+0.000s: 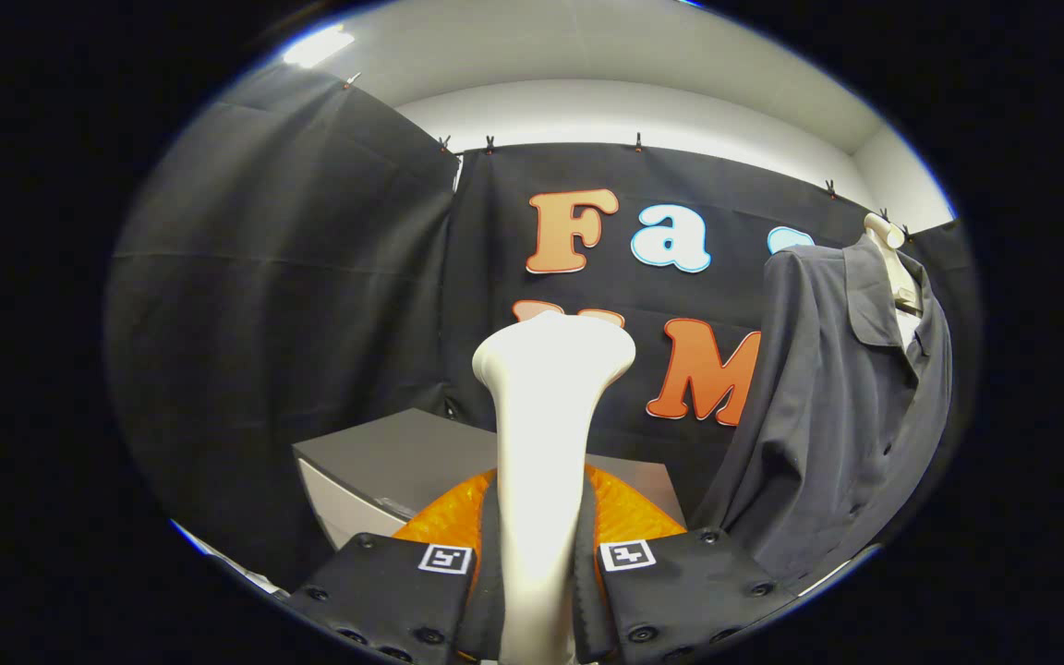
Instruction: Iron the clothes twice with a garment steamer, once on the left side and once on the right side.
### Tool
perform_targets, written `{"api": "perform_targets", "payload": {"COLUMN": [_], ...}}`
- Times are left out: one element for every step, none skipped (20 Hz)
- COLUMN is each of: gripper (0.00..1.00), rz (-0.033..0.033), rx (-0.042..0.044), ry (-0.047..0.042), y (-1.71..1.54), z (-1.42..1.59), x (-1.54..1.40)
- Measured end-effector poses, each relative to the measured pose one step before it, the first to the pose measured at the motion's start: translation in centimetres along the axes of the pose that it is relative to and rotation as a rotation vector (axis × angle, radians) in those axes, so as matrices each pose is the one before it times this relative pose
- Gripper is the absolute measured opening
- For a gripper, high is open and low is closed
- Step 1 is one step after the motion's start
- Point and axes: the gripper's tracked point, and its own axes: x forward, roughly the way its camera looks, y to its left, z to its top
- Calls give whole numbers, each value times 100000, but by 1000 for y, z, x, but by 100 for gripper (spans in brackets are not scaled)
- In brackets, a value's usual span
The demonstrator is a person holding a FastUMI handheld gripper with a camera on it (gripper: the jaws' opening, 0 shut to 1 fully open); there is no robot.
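Gripper (pixel 539 591) was closed on the garment steamer (pixel 546 443): both fingers (pixel 384 596) pressed against the sides of its white handle, one on each side, with no gap visible. The steamer stood upright between the fingers, its neck rising and widening into a flat head at the top. The head pointed away, toward the far wall.

A grey table (pixel 384 457) sat just beyond the fingers, slightly to the left, its top showing behind the steamer's neck.

The clothes, a dark grey shirt (pixel 841 406) with a collar and a button front, hung on a pale mannequin bust (pixel 888 245) to the far right. The shirt was well apart from the steamer head, not touching it. One sleeve hung down on the near-left side of the shirt; the front placket faced right. Whether the shirt was buttoned all the way could not be told.

Black cloth (pixel 283 305) covered the left and far walls, clipped along its top edge. A ceiling light (pixel 318 44) glowed at upper left.
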Motion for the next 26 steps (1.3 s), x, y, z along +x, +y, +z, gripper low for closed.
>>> {"api": "perform_targets", "payload": {"gripper": [36,36,36,36,36,36,36,36,36,37,36,36,36,36,36,36,36,36,36,36,36,36,36,36,36,37], "rz": [-100,-916,-2367,-2760,-3157,-2805,-2233,-2116,-1931,-1937,-1634,-1275,-934,-736,-664,-739,-584,-182,113,128,-37,-166,-192,-242,269,440], "rx": [1143,545,354,395,534,573,982,1324,891,55,-432,-624,-559,-297,-178,-492,-137,-78,92,139,-23,-111,-90,-36,149,165], "ry": [-227,-911,-1535,-1492,-1450,-780,-539,-557,-741,-747,-753,-547,-529,-320,-82,169,91,-39,-277,117,275,786,995,568,477,249], "y": [-451,-897,-1290,-1460,-1628,-1636,-1578,-1524,-1479,-1529,-1433,-1216,-1071,-711,-947,-932,-1032,-877,-783,-748,-719,-783,-617,-596,-510,-459], "z": [440,422,577,462,401,203,97,134,236,190,156,125,33,71,-126,-184,-238,-260,-205,-307,-347,-392,-514,-349,-251,-179], "x": [-1395,-1423,-1563,-1354,-1218,-814,-730,-547,-443,-78,-100,-256,-63,339,308,308,301,294,251,242,479,702,479,535,466,525]}}
